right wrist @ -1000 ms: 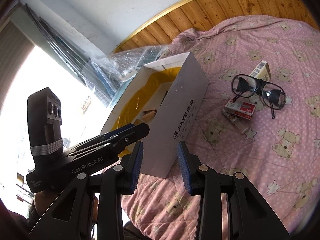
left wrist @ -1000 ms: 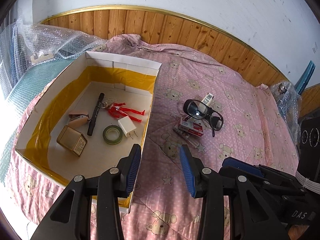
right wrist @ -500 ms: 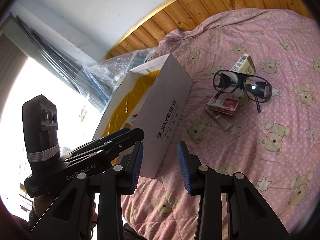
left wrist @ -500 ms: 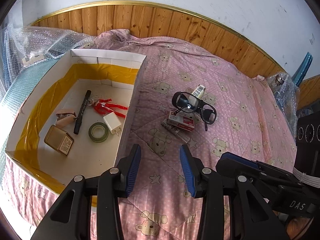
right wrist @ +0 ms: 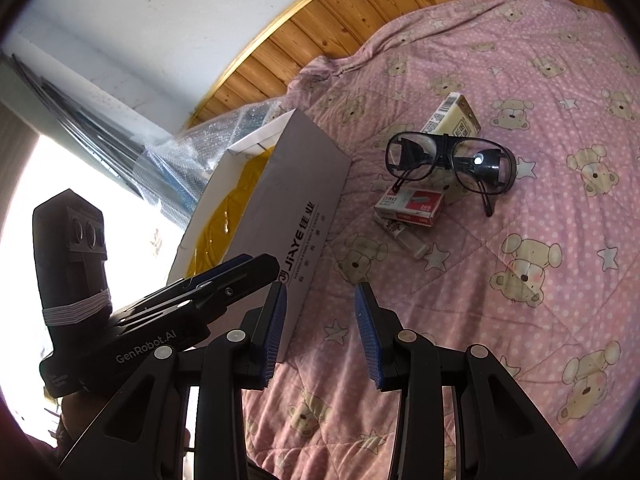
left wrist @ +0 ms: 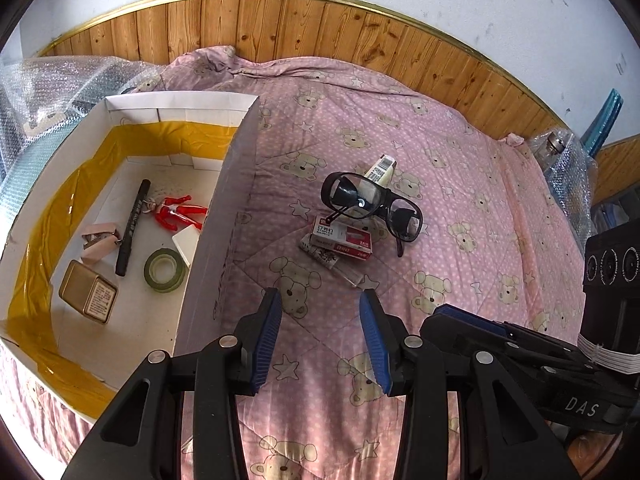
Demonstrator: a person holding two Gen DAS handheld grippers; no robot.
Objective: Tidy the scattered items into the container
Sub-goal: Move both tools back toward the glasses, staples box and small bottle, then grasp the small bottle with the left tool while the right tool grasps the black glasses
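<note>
A white cardboard box [left wrist: 224, 204] with yellow lining lies on the pink bedspread at left; inside are a black marker [left wrist: 132, 228], a red toy figure [left wrist: 180, 212], a tape roll [left wrist: 164, 270], a brown tin [left wrist: 89, 297] and a white charger [left wrist: 188, 242]. Out on the bedspread sit black glasses [left wrist: 372, 206], a red-and-white staple box [left wrist: 344, 238], a cream carton [left wrist: 382, 168] and a small clear tube [left wrist: 332, 260]. My left gripper [left wrist: 320, 336] is open and empty, short of these items. My right gripper [right wrist: 320, 330] is open too, beside the box [right wrist: 296, 208], with the glasses [right wrist: 448, 164] ahead.
Bubble wrap [left wrist: 48, 96] is piled behind and left of the box. A wooden panel wall [left wrist: 320, 32] borders the bed at the back. A wrapped object [left wrist: 560, 160] sits at the bed's right edge. The other gripper's body [left wrist: 540, 360] shows at lower right.
Both grippers have swung right, away from the box; the glasses and staple box now sit nearer the middle of each view. Both stay open and empty.
</note>
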